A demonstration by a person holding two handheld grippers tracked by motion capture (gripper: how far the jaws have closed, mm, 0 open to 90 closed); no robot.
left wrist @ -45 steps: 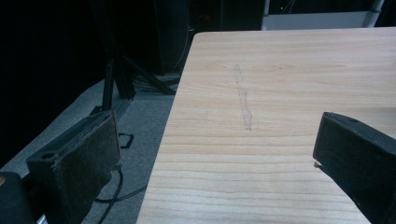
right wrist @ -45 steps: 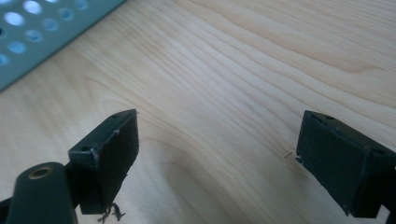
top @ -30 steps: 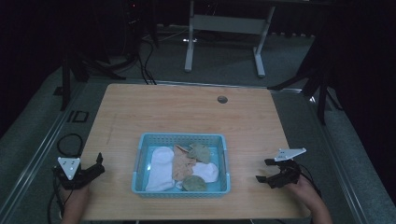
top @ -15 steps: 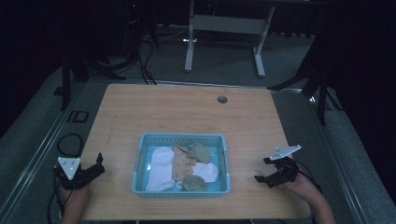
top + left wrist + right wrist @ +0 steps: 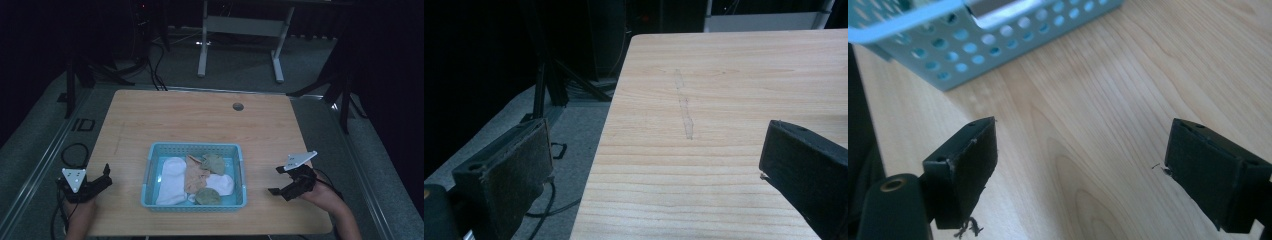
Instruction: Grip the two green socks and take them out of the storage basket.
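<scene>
Basket [image 5: 194, 202] of cloths centred, left gripper [image 5: 102, 176] at table edge, right gripper [image 5: 276, 181] beside basket, both wide open, empty.

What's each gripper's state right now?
Left gripper: open, empty, at the table's left edge.
Right gripper: open, empty, right of the blue basket.

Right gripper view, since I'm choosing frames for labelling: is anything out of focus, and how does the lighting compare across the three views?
Right gripper view: bright, the blue basket slightly soft at the top, the table's grain sharp. Left gripper view: dimmer, the near jaws blurred, darkness beyond the table edge. High view: dim overall, black surroundings, socks in the basket still distinguishable.
</scene>
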